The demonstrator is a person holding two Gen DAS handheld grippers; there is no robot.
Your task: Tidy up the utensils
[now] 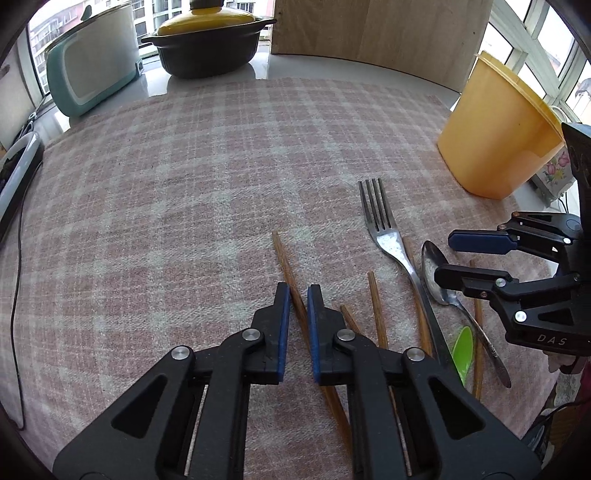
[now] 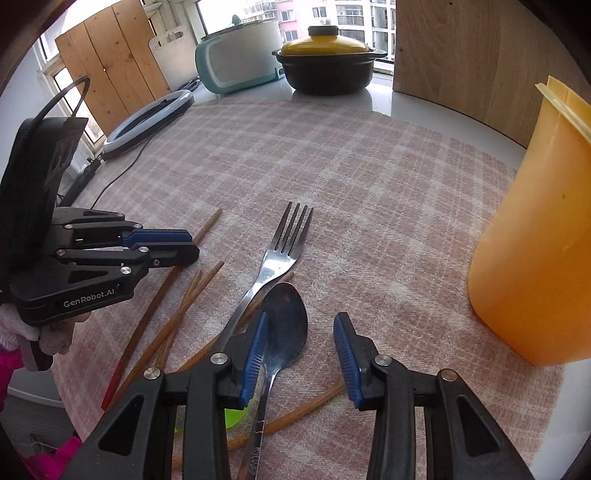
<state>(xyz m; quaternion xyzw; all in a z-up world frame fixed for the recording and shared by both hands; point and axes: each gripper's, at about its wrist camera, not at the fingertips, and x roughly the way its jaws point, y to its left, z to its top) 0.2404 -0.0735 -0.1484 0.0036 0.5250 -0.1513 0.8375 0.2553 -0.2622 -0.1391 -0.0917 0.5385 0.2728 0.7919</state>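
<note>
Several brown chopsticks (image 1: 377, 309) (image 2: 186, 314), a steel fork (image 1: 384, 229) (image 2: 284, 243), a steel spoon (image 1: 437, 277) (image 2: 286, 325) and a green plastic utensil (image 1: 463, 349) lie in a loose pile on the checked cloth (image 1: 184, 203). My left gripper (image 1: 295, 291) (image 2: 188, 243) hovers low with one chopstick (image 1: 286, 266) in the narrow gap between its fingers, not clamped. My right gripper (image 2: 301, 325) (image 1: 443, 256) is open above the spoon's bowl. An orange tub (image 1: 498, 136) (image 2: 535, 240) stands to the right.
At the back stand a teal and white cooker (image 1: 92, 62) (image 2: 240, 55), a dark pot with a yellow lid (image 1: 207, 40) (image 2: 328, 62) and wooden boards (image 1: 380, 29) (image 2: 461, 55). A ring light (image 2: 147, 122) and its cable (image 1: 14, 295) lie at the left.
</note>
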